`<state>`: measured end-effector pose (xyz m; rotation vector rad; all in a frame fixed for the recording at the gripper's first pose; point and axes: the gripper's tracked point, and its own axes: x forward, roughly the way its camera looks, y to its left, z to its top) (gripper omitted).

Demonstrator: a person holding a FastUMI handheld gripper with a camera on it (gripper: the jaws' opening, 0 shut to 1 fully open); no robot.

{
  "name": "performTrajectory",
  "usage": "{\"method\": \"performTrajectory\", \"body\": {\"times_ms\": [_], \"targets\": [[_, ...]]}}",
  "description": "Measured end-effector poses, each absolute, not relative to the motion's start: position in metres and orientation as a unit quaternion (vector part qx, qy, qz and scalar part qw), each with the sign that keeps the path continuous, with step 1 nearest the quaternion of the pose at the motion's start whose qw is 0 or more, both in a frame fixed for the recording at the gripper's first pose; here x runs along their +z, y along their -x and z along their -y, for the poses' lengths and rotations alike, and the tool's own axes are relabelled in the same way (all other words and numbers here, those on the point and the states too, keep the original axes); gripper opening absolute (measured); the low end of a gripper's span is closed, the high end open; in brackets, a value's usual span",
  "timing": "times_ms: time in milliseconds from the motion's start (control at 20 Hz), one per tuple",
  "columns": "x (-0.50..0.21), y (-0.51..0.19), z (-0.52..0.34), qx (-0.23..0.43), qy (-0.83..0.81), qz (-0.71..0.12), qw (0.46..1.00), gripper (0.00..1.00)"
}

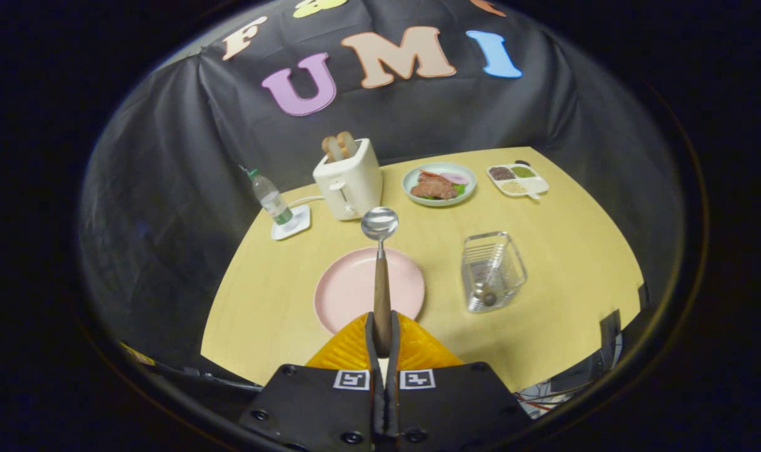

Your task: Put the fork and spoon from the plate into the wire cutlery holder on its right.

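On the wooden table (280,301), left to right: a water bottle (271,199) on a white coaster, a white toaster (349,179) holding bread, and an empty pink plate (349,289). The gripper (381,342) is closed tight on a wooden-handled spoon (380,263), raised over the plate. To the right stands the wire cutlery holder (493,271) with a utensil already inside.

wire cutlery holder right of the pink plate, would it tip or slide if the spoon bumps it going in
The clear wire cutlery holder looks tall and narrow and thin-walled, so probably light and apt to tip on a rim hit. It stands on the smooth wooden table, so it may slide. The gripper is shut on the rigid wooden-handled metal spoon, which won't flex to soften contact.
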<state>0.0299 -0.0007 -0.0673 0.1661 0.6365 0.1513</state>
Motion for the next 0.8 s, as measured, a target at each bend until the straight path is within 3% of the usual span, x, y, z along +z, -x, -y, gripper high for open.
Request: {"method": "performTrajectory", "body": {"times_ms": [400,800], "targets": [[-0.062,-0.025,0.096,0.023,-0.050,-0.393,0.918,0.04],[-0.089,-0.032,0.118,0.037,-0.006,-0.515,0.856,0.04]]}}
